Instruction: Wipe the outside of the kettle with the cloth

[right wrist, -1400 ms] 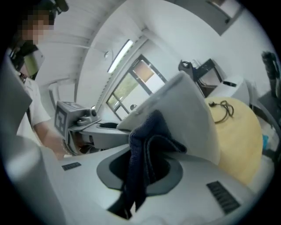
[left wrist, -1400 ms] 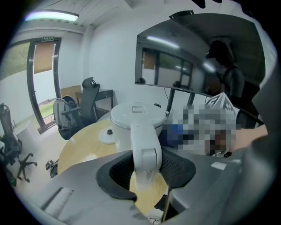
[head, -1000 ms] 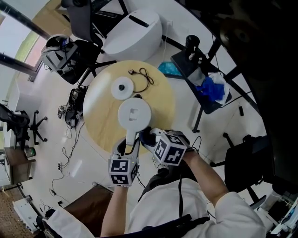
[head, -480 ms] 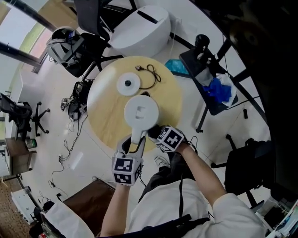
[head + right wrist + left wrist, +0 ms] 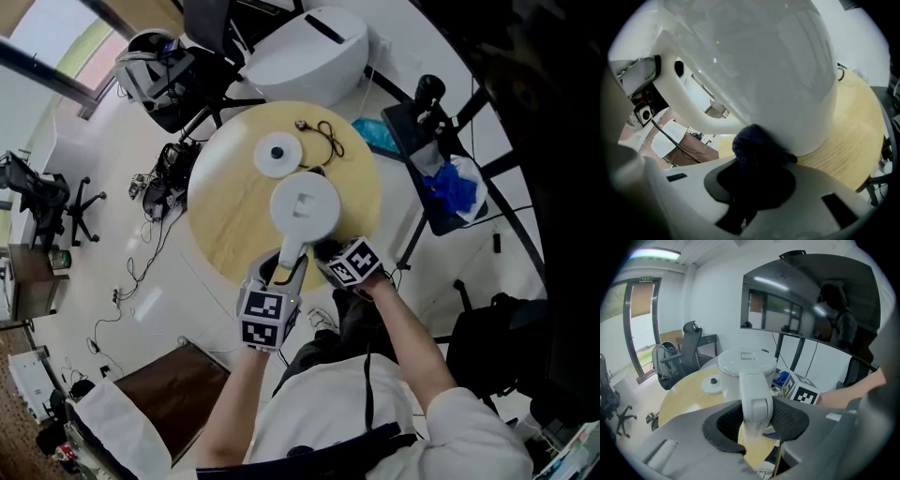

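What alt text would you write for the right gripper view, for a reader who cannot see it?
The right gripper holds a bunched dark blue cloth between its jaws, pressed against the lower wall of a white plastic kettle. The kettle stands on a light wooden table, its curved handle at the left.

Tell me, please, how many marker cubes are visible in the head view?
2. One cube rides the left gripper, which clasps the handle of the kettle. The other rides the right gripper, holding the cloth against the kettle's lower side. None appears hidden.
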The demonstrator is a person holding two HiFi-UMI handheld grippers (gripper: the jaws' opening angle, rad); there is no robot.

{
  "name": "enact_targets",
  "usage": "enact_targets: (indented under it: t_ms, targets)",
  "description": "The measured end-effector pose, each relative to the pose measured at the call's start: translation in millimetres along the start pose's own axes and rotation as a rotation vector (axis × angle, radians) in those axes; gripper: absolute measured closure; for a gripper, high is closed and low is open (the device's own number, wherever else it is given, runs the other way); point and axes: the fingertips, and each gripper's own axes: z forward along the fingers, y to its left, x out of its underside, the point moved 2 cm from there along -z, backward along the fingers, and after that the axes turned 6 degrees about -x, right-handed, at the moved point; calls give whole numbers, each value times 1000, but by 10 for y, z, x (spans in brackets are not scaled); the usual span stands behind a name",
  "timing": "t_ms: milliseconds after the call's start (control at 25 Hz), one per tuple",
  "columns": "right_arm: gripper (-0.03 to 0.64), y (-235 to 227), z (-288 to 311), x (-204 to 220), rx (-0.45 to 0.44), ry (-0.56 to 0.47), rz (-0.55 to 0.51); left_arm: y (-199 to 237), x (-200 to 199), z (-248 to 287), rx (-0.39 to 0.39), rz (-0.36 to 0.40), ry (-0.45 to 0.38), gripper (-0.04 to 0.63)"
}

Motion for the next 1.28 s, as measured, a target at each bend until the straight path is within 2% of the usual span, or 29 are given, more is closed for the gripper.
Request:
enact_targets:
  t_ms: [240,280,360,560,680,760,840,920,1080,1160,1280]
  targets:
    - [552,154,-600,-210,10,-164,5,15,-4,59,-3,-17,-23,423]
    - [552,183,-747,-244,23,-191,2,19,-43,41,-2,-27,-54,415]
    - [552,249,-1056,-272,49,-242,-1,9,-150,-79,7,-51,-142,346]
    - [552,498,-1839,-335,86,-448,71,148,-278,-714,18,-170,-338,334]
    - [552,792,-2163,-365,114,-600,122,263,-191,-1117,68,-282,-440,445]
    - [552,1035,-2243,-344,123,-679,147,325,-59,-1335,90,-341,-480,528]
    - [552,1257,-2260,-291,126,-729,172,360,116,-1468,97,-387,-490,587]
    - [552,1423,-2240,-212,111,-783,223,377,320,-1522,105,-429,-472,594]
    - [551,1654,-2125,1,17,-930,411,338,723,-1518,110,-494,-381,594]
    - [551,1773,-2037,89,-35,-957,456,279,838,-1538,97,-495,-355,594]
    - [551,1891,-1989,172,-74,-950,468,201,930,-1592,78,-500,-345,594]
